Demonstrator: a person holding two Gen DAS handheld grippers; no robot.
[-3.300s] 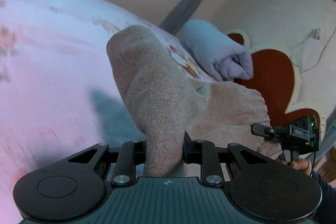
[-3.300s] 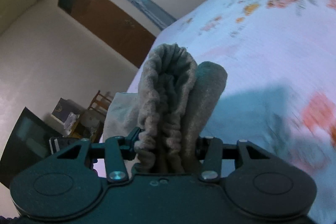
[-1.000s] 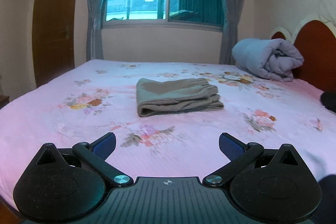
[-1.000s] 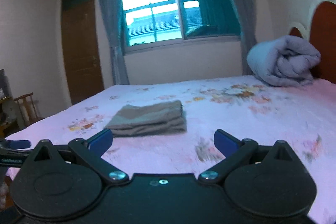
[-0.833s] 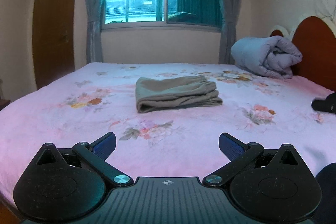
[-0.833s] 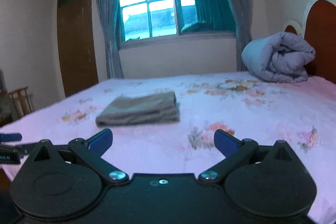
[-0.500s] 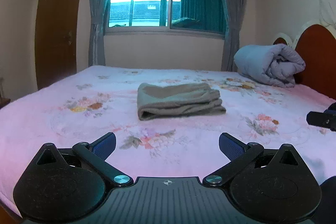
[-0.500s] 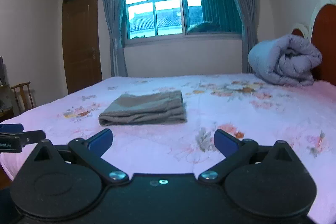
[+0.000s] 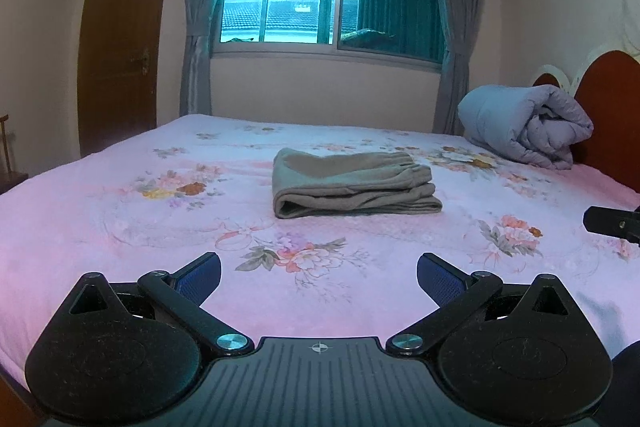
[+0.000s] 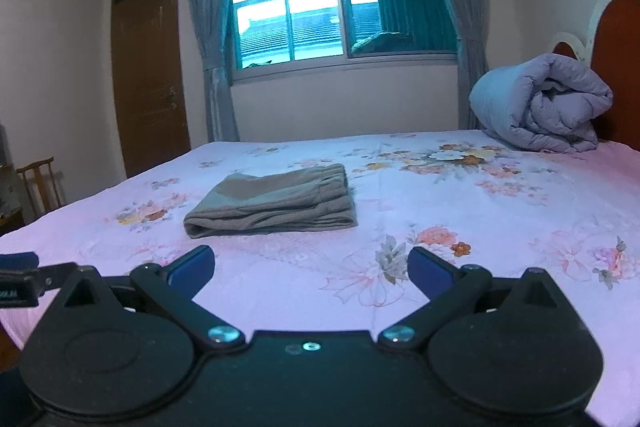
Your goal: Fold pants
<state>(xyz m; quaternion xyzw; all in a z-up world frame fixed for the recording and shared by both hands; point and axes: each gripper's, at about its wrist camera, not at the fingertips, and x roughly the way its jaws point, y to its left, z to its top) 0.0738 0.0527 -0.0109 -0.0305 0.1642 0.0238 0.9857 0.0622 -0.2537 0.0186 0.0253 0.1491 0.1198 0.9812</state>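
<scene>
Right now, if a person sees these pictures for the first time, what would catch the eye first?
Probably the folded brown pants, lying alone in the middle of the pink flowered bedspread. Next, the rolled grey-blue quilt against the red headboard at the right. Close to the camera, the left claw and the right claw stand open and empty, well short of the pants.

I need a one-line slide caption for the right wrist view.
Folded pants lie on the floral bed; the open right tool hovers apart.
</scene>
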